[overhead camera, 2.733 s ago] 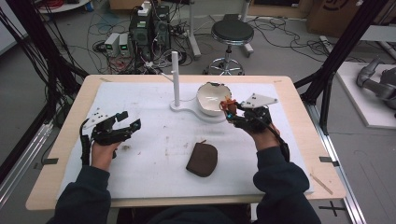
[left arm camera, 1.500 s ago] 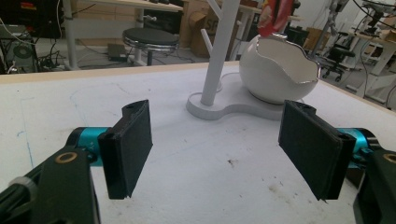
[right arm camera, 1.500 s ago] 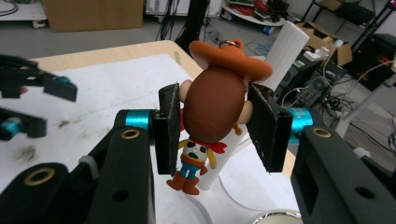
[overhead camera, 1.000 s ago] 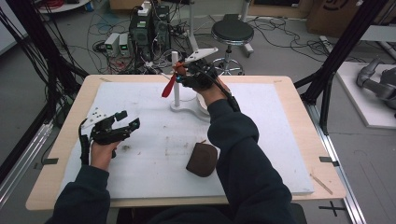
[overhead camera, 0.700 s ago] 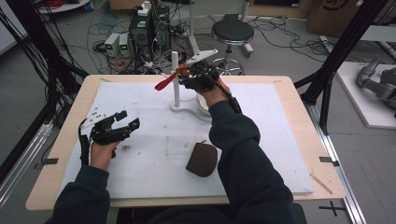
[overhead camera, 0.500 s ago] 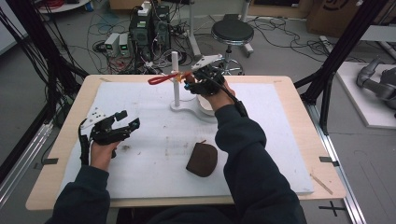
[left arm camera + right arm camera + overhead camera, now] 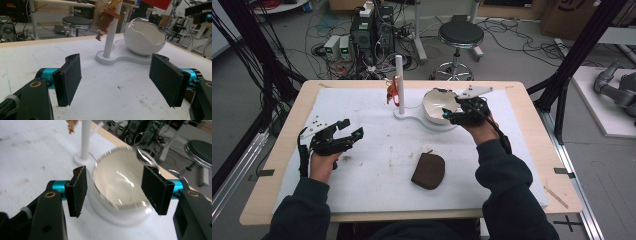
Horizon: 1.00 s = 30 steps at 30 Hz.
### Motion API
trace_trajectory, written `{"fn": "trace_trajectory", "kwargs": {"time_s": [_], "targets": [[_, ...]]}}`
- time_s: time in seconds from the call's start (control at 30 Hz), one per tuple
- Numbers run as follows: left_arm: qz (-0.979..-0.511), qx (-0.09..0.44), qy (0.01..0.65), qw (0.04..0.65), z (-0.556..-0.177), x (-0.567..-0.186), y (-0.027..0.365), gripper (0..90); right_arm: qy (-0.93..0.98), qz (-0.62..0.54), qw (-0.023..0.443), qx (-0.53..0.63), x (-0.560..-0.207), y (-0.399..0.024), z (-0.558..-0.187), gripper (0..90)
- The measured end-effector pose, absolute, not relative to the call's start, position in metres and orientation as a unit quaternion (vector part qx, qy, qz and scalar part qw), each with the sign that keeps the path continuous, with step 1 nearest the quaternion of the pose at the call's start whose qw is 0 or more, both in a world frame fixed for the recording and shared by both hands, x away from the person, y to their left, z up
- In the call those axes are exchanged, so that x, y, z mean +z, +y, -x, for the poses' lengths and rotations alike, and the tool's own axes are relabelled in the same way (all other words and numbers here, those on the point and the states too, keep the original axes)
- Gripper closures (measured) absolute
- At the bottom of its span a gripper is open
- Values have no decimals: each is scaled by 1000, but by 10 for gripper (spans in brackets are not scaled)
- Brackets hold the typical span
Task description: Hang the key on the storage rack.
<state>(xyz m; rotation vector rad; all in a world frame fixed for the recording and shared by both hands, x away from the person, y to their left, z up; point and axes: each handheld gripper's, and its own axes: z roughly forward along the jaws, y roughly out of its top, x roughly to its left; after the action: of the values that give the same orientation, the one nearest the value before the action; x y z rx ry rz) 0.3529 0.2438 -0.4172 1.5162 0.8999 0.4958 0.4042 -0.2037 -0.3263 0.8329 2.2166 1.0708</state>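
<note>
Hovering my right claw (image 7: 450, 115) just right of centre in the high view, I have its jaws standing well apart; they have just been opening, nothing lies between the pads, and they grip nothing. Through its own camera I look between them into the white eggshell-shaped bowl (image 7: 120, 181), which sits on a white stand base (image 7: 412, 115) at the upper middle of the surface (image 7: 372, 127). I judge the bowl hard, glossy and slippery, with a thin jagged rim that could chip, so I would not pinch that edge. It also looks joined to the base, so a lift would likely bring the whole stand, tall post (image 7: 399, 75) included, making it top-heavy. The safer hold is low, on the flat base. The small figure charm (image 7: 106, 18) hangs high on the post, left of the bowl in the high view and clear of the surface. I take it to be light and free to swing. I would grasp its body squarely instead of its loop, and slowly, since a knock would set it turning. My left claw (image 7: 117, 80) rests at the left of the high view, jaws wide and empty, well apart from the stand. A brown pouch (image 7: 428, 170) lies at lower centre, soft-looking.
</note>
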Motion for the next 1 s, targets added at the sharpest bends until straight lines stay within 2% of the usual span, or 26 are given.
{"fn": "trace_trajectory", "kwargs": {"time_s": [0.07,0.27,0.43,0.6,1.0], "targets": [[-656,214,389,610,-352,-417,244,257,813,-321,276,400,-336,-223,-393,344],[-659,216,381,611,-352,-414,240,257,797,-335,280,418,-347,-247,-378,296],[-665,214,373,611,-352,-414,237,256,790,-345,282,421,-361,-266,-367,219],[-664,216,373,610,-351,-413,237,254,784,-360,278,423,-379,-281,-361,214],[-667,215,377,605,-353,-415,238,254,778,-368,276,428,-381,-285,-360,215]]}}
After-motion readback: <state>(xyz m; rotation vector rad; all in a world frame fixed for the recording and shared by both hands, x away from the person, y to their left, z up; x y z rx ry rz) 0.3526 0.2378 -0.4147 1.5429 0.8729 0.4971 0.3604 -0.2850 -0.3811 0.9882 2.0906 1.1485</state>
